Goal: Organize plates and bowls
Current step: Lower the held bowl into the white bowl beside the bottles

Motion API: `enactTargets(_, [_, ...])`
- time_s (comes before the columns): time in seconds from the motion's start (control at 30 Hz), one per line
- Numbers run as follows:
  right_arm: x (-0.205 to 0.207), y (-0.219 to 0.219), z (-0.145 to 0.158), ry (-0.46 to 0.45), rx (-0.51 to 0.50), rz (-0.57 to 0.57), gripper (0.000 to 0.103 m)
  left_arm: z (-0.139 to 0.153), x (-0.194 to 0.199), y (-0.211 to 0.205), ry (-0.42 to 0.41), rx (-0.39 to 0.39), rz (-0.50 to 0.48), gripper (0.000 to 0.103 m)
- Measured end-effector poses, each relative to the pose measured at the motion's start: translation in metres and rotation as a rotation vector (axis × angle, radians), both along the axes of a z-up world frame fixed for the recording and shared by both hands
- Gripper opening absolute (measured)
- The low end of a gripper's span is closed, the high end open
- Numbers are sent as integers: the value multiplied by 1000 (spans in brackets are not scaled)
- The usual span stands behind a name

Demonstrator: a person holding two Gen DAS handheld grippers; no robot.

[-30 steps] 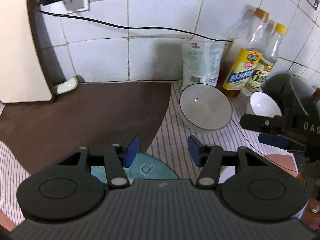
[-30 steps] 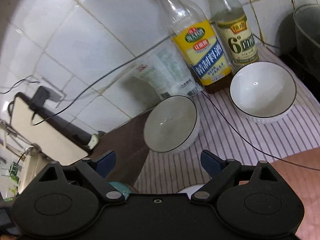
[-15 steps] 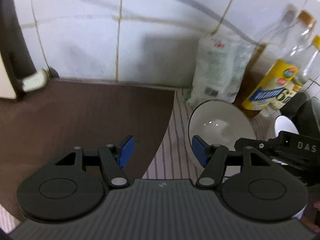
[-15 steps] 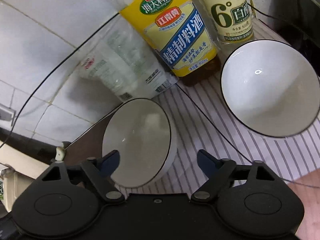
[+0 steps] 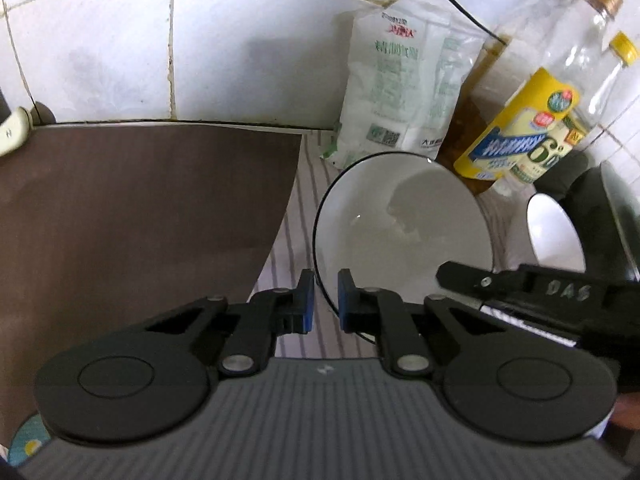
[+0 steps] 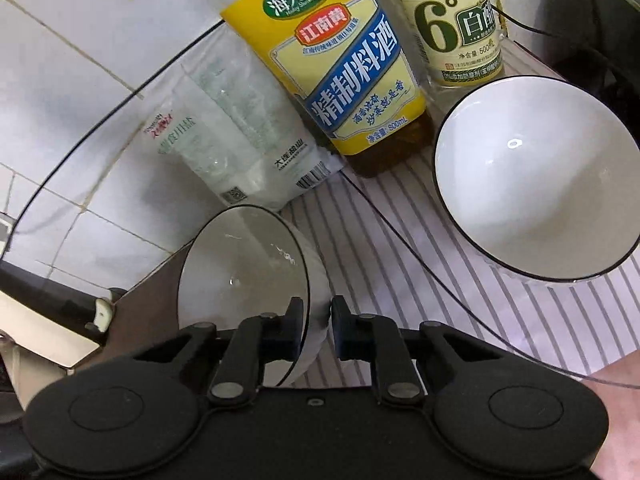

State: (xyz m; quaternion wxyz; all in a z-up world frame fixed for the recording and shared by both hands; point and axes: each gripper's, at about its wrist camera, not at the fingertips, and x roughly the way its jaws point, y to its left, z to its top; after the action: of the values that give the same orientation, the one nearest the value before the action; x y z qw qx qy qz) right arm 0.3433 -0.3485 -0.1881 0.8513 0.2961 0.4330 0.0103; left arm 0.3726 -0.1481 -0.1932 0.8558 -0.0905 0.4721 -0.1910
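Note:
A white bowl with a thin black rim (image 5: 400,232) stands on the striped cloth in front of a salt bag. My left gripper (image 5: 322,300) is shut on its near left rim, one blue pad on each side of the wall. The same bowl (image 6: 240,280) shows in the right wrist view, where my right gripper (image 6: 318,328) is shut on its right rim. The left wrist view catches that right gripper (image 5: 456,284) at the bowl's right edge. A second, matching bowl (image 6: 536,176) sits apart to the right, near the bottles.
A salt bag (image 6: 240,148), a yellow-labelled cooking wine bottle (image 6: 340,60) and a vinegar bottle (image 6: 452,20) line the tiled wall. A thin black cable (image 6: 400,236) crosses the striped cloth (image 6: 400,280). A brown mat (image 5: 140,208) lies left, a dark pot (image 5: 600,208) right.
Both grippers came forward and down to the near bowl. Their jaws, wide apart before, have shut on its rim, the left on the left side and the right on the right side.

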Motion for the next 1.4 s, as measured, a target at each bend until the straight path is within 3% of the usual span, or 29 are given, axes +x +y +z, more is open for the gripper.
enactTargets(0.2, [-13, 2, 2, -12, 13, 4, 18, 10, -16, 2, -18, 18, -16, 10])
enactTargets(0.43, [-44, 7, 28, -63, 20, -6, 18, 40, -40, 1, -48, 71, -55, 10])
enactTargets(0.9, [-122, 4, 81, -87, 14, -14, 19, 100, -105, 11, -76, 26, -119, 11])
enactTargets(1.17, [-163, 1, 82, -85, 35, -35, 19, 113, -140, 11, -97, 34, -145, 11])
enactTargets(1.4, [-191, -3, 65, -85, 51, -69, 19, 101, -154, 7, -57, 51, -157, 10])
